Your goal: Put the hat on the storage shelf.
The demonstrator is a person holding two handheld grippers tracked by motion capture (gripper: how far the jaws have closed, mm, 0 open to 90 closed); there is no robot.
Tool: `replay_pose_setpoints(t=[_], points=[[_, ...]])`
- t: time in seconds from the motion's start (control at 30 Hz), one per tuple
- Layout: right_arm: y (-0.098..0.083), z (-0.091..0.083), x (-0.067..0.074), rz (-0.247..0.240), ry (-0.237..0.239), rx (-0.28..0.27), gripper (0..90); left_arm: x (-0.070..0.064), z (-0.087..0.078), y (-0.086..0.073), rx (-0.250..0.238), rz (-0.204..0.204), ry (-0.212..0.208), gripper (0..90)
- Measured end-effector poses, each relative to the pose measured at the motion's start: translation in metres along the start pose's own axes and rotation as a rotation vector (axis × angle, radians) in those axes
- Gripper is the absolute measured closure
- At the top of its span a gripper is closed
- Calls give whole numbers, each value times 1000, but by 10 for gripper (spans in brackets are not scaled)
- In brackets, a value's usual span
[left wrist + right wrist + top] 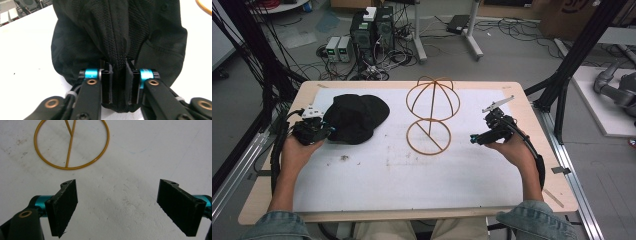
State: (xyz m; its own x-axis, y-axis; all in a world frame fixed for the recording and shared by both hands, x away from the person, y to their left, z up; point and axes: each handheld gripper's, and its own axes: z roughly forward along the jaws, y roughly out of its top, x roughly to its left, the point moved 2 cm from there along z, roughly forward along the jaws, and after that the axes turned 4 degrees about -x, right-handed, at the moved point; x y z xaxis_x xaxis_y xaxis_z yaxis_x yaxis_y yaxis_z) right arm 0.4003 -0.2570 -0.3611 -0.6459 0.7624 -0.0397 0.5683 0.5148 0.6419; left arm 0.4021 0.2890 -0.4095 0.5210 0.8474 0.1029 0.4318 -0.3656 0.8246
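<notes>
Black mesh fabric is bunched between the jaws of my left gripper [119,82], which are clamped tight on a fold at the near edge of the cap [354,117]. From the high view the cap lies on the white mat [412,175] at the table's left side, crown up, its brim pointing away toward the far edge, and my left hand [297,152] holds the claw low against it. The cap looks to rest on the mat, not yet lifted, though I cannot be sure from these views

My right gripper [117,207] is empty, its 2 pads wide apart, hovering above bare mat with the round base ring of the wire stand [430,117] just ahead of it. That stand sits in the middle of the mat, between my 2 hands, its domed top well apart from the cap

I judge the step in hand to be the grab: the cap is pinched, and the carry to the stand comes next. That move calls for raising the cap clear of the mat, swinging it right, and lowering its crown over the dome. With only 1 pinch of soft cloth the cap will sag, so my right claw should probably take the opposite rim to spread the opening before it goes down
</notes>
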Motion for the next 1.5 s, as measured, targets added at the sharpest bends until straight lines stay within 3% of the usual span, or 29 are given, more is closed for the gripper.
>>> replay_pose_setpoints(t=[0.2, 0.37, 0.77, 1.0, 1.2, 1.5], points=[[-1, 1, -1, 1, -1, 1, 165, 0, -1, 1, -14, 17, -14, 849], [-1, 1, 0, 7, 1, 6, 165, 2, -4, 1, -43, 3, -20, 856], [-2, 3, 0, 4, 5, 15, 165, 2, -13, 7, -153, -18, -32, 864], [-3, 2, 0, 10, 4, 18, 165, 1, -19, 12, -224, -30, -18, 865], [-3, 2, -1, 12, 7, 21, 165, 1, -24, 15, -295, -49, -34, 865], [-4, 3, -1, 12, 12, 24, 165, 1, -30, 19, -354, -54, -43, 865]])
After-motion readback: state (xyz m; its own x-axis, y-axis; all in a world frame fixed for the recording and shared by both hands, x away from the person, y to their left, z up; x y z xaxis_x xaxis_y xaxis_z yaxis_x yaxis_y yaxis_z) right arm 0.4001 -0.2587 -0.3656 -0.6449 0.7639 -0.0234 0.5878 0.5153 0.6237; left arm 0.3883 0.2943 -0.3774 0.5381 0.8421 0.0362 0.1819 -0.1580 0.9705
